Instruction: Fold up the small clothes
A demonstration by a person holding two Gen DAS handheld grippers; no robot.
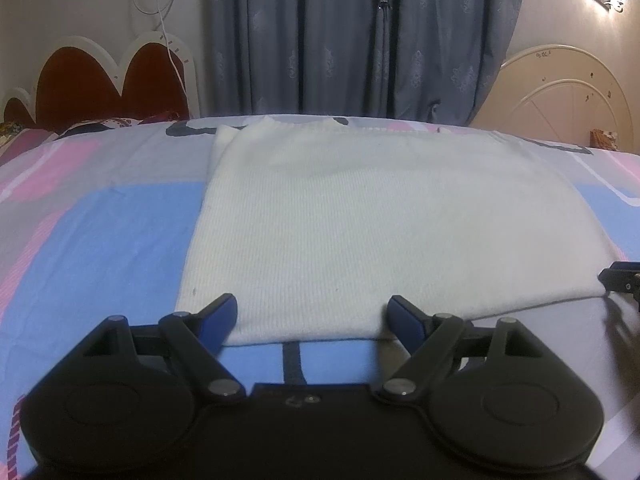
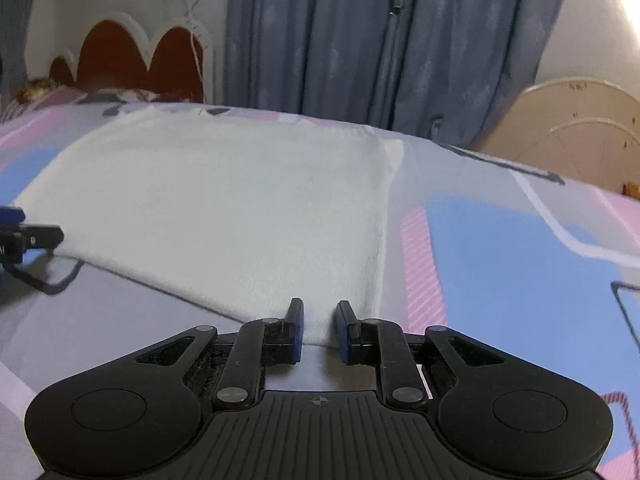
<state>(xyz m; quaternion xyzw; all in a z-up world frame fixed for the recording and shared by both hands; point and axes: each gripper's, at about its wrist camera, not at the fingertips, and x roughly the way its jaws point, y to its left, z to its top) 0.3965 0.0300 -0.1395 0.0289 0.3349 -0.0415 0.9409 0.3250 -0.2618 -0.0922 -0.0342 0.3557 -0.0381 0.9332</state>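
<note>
A white ribbed knit garment (image 1: 360,220) lies flat on the bed, folded into a rough rectangle. My left gripper (image 1: 312,320) is wide open at the garment's near edge, close to its near left corner, its blue pads (image 1: 222,318) to either side of the hem. In the right wrist view the same garment (image 2: 224,208) fills the middle. My right gripper (image 2: 318,330) is narrowly open with the near right corner of the garment between its blue pads (image 2: 297,330). Each gripper shows at the edge of the other's view, the right (image 1: 622,276) and the left (image 2: 28,236).
The bed has a sheet (image 1: 100,232) patterned in blue, pink and grey. Grey-blue curtains (image 1: 360,36) hang behind it. A red and white scalloped headboard (image 1: 100,80) stands at the left, a cream one (image 1: 568,96) at the right. A white cable (image 1: 168,20) hangs on the wall.
</note>
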